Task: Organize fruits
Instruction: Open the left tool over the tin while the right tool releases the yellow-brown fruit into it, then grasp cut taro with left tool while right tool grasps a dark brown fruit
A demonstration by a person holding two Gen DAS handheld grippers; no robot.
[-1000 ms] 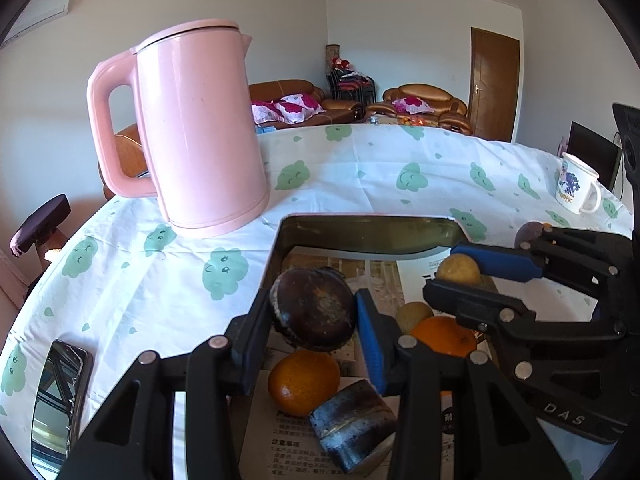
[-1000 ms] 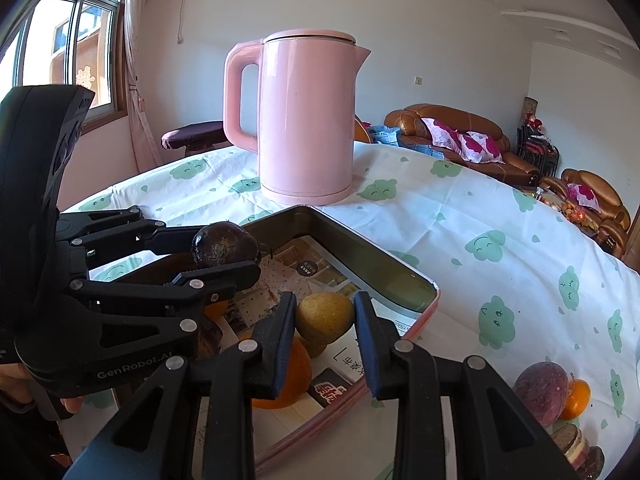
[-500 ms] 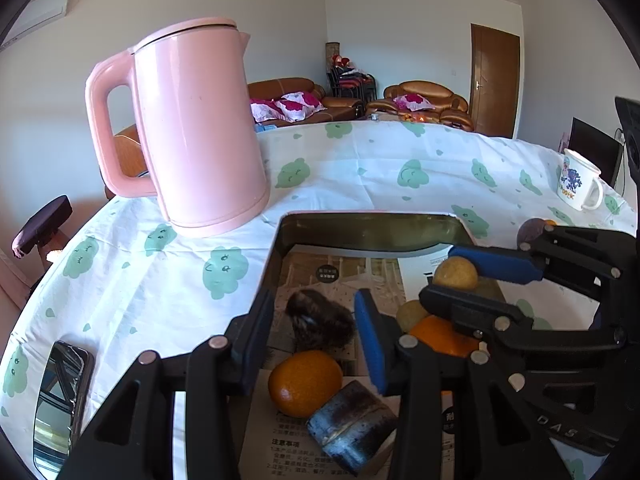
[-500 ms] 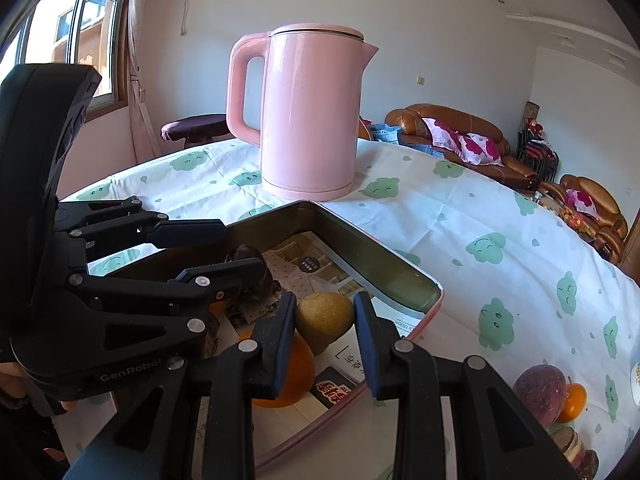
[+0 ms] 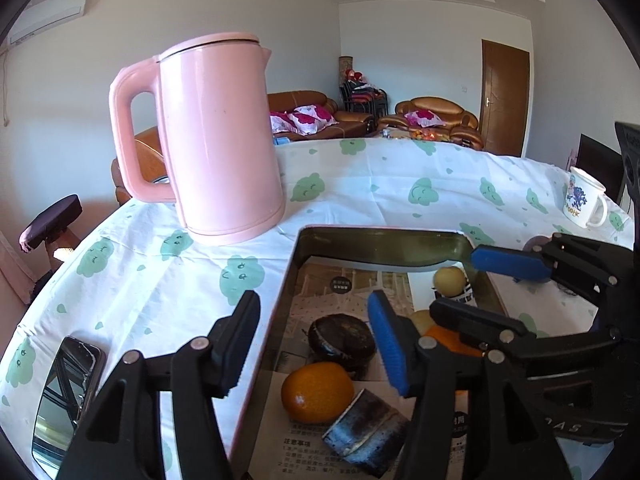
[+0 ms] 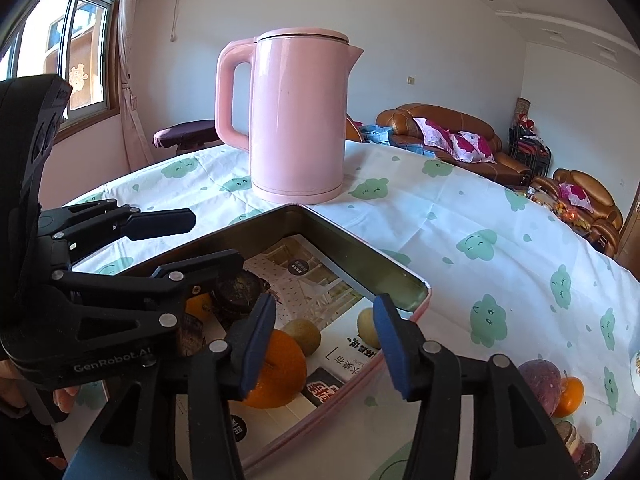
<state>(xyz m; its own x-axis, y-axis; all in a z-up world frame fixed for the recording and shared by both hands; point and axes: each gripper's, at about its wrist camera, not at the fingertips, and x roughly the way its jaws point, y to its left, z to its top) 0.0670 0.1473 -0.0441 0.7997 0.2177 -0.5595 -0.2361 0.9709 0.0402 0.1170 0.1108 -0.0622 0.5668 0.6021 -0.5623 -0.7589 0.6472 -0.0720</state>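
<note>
Both hand-held grippers, left (image 5: 314,340) and right (image 6: 324,336), gape wide and empty over the tray (image 5: 384,240); the dark fruit (image 5: 342,342) lies loose below

Both grippers spread wide, holding nothing.
The left gripper (image 5: 314,344) hangs over the tray's left edge, jaws apart. The right gripper (image 6: 326,344) hovers at the tray's right edge, jaws equally parted, its fingers crossing in front of the left's.
</note>
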